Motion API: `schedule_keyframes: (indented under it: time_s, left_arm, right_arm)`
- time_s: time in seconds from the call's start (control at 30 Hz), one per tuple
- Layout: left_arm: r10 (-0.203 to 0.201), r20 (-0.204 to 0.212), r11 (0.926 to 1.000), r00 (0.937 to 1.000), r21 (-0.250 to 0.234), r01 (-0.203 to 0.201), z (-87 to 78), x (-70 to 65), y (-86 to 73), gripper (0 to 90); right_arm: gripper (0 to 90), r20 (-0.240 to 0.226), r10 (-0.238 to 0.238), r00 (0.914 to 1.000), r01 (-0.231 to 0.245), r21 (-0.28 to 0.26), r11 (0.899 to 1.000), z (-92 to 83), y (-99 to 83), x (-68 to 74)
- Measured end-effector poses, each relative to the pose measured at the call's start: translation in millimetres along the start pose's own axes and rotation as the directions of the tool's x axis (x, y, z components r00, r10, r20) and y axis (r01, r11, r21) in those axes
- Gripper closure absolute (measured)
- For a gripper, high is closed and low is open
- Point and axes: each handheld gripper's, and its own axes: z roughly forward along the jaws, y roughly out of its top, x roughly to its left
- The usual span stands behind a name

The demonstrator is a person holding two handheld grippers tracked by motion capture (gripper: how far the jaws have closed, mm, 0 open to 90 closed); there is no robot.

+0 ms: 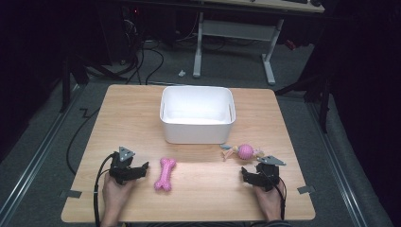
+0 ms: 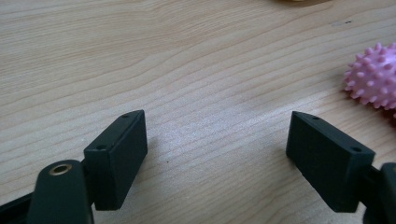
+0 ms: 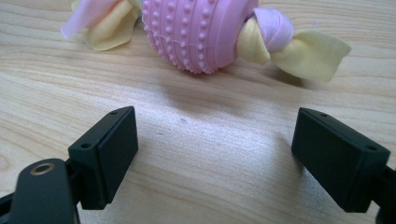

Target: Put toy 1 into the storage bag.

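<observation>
From the high view, the white bin (image 1: 197, 115) at the middle of the table (image 1: 118, 113) looks empty, while the pink bone toy (image 1: 165, 174) and the pink ball toy (image 1: 244, 152) with its cloth knots both lie on the wood in front of it, so by my reading nothing has been put away yet and both toys remain to be picked up (presumably bound for the bin). The left gripper (image 1: 142, 167) rests near the table's front edge just left of the bone, apart from it; the right gripper (image 1: 246, 172) rests just below the ball, also apart. In the left gripper view, the jaws stand spread wide over bare wood, with the spiky end of the bone (image 2: 373, 77) off to the right, beyond the right-hand jaw. In the right gripper view, the jaws are likewise spread and hold nothing, and the ball (image 3: 198, 30) lies straight ahead of the gap, near but untouched.
</observation>
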Motion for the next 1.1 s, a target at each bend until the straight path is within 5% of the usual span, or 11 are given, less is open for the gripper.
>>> schedule_keyframes:
  time_s: [1.1]
  left_arm:
    - [0.023, -0.017, 0.9997, 0.9996, 0.008, -0.023, -1.1, -1.5, 1.3, 20.7]
  right_arm:
    - [17.5, 0.013, 0.01, 0.9999, -0.01, -0.003, 1.0, -0.9, -0.3, 1.7]
